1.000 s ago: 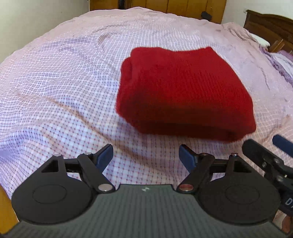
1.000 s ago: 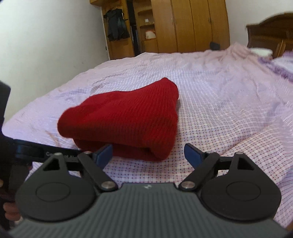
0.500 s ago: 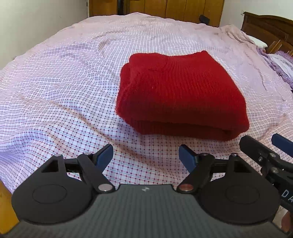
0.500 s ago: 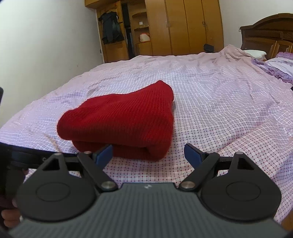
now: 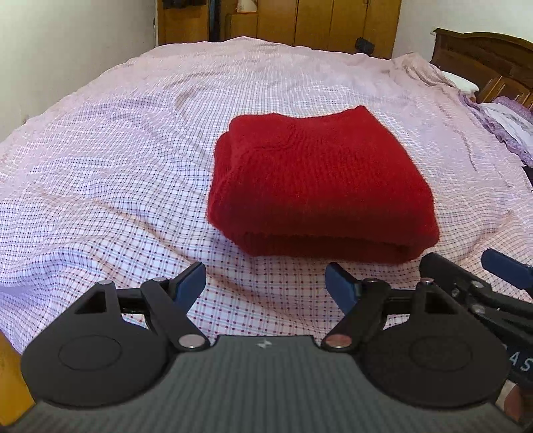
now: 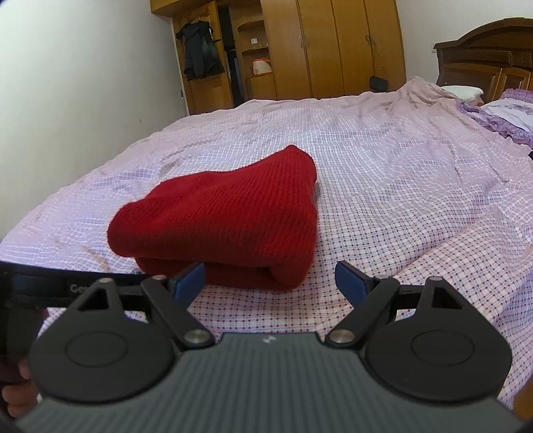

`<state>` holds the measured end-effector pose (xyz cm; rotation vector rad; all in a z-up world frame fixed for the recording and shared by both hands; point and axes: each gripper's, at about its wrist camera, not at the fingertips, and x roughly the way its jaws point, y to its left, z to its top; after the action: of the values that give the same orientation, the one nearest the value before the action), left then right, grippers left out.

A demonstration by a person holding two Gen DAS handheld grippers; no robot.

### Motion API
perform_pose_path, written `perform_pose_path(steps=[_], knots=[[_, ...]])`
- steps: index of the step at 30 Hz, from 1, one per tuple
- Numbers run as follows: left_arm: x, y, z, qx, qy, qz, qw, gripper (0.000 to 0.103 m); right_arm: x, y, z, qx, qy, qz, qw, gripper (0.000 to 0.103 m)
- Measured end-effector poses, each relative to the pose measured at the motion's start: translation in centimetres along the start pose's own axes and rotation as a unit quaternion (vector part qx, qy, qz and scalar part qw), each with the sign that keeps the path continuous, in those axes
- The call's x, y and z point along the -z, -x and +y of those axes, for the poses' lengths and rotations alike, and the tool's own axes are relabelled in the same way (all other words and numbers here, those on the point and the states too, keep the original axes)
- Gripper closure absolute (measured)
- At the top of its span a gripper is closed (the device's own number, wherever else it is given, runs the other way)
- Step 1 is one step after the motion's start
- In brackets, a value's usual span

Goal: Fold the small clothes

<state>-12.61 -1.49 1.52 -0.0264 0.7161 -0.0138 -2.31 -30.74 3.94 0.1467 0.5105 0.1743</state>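
Since the frames a second ago we record little change: the folded red knit garment (image 5: 319, 193) lies in the same spot on the bed (image 5: 100, 173), and both tools hold the same wide opening, while the left wrist view now takes in slightly more of the far wardrobe (image 5: 333, 23). We find the left gripper (image 5: 265, 283) with its jaws wide apart and nothing between them, poised over the checked sheet just short of the garment's near folded edge. We find the right gripper (image 6: 269, 279) likewise wide and empty; its left blue pad appears in front of the garment's lower edge, though we cannot tell whether it touches. The garment is folded into a thick, compact block with layered edges facing both cameras, resting flat on the pink checked bedsheet near the middle of the bed. In the left wrist view the right tool's black arm enters at the lower right. A dark wooden headboard (image 6: 483, 56) stands at the right.
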Motion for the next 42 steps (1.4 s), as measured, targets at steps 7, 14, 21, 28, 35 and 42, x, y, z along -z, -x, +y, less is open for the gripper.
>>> perform_pose_path(steps=[7, 14, 21, 28, 35, 42], knots=[[0.0, 0.06, -0.23, 0.001, -0.004, 0.001, 1.0, 0.02, -0.04, 0.01, 0.03, -0.001, -0.003, 0.001, 1.0, 0.017], [-0.16, 0.14, -0.37, -0.002, -0.006, 0.0, 1.0, 0.02, -0.16, -0.01, -0.05, -0.003, -0.009, 0.001, 1.0, 0.017], [-0.17, 0.15, -0.44, -0.003, -0.006, 0.001, 1.0, 0.02, -0.21, -0.01, -0.06, -0.003, -0.01, 0.001, 1.0, 0.017], [-0.14, 0.41, -0.37, -0.005, -0.004, -0.003, 1.0, 0.02, -0.3, 0.23, -0.01, -0.006, -0.012, -0.001, 1.0, 0.017], [-0.06, 0.53, -0.47, -0.005, -0.006, -0.004, 1.0, 0.02, -0.25, 0.28, 0.0, -0.005, -0.012, -0.002, 1.0, 0.017], [-0.06, 0.43, -0.37, -0.005, -0.005, -0.003, 1.0, 0.02, -0.18, 0.37, 0.04, -0.004, -0.015, -0.003, 1.0, 0.017]])
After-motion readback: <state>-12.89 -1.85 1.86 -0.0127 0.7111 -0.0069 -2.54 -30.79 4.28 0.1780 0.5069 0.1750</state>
